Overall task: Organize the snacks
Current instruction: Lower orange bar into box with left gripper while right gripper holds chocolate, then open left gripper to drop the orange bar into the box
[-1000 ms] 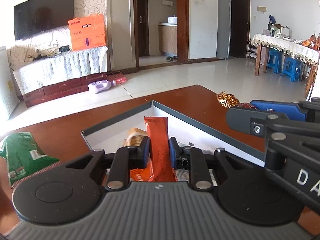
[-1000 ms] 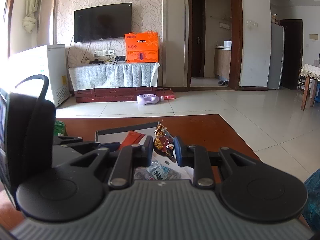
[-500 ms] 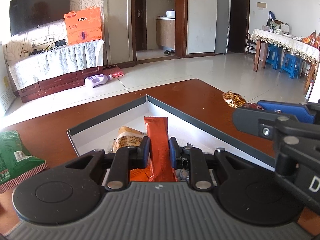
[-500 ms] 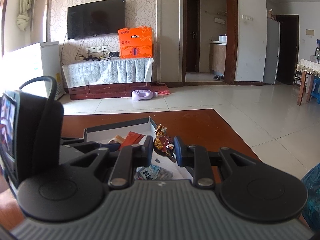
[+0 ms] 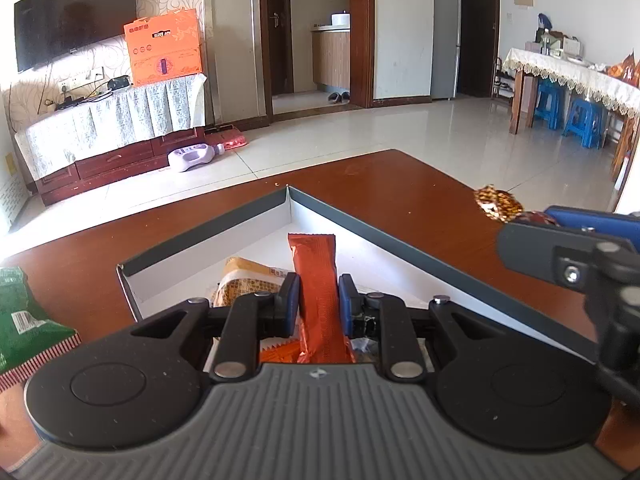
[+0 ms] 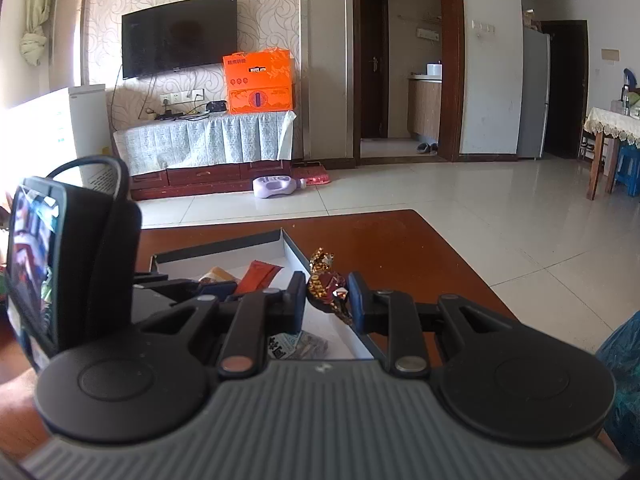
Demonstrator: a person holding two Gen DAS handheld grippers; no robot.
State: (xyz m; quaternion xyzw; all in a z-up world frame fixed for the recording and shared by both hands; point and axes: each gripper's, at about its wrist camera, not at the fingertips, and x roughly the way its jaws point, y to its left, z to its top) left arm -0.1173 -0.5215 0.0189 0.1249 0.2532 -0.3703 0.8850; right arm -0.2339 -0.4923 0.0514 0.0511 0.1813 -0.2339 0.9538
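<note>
Snack bar (image 5: 316, 280) clamped by left gripper (image 5: 319, 300); right gripper (image 6: 327, 300) apparently pinches candy (image 6: 326, 284).

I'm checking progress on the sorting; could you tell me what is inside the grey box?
The grey box holds a yellow-brown packet and a printed sachet; the grippers cover its near part.

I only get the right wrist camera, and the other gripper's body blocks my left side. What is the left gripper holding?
Observer: The left gripper is shut on an orange packet, held over the open box.
Operator: My right gripper has the brown-gold wrapped snack. Any snacks outside the box?
Observer: A green snack bag lies on the table, left of the box.
</note>
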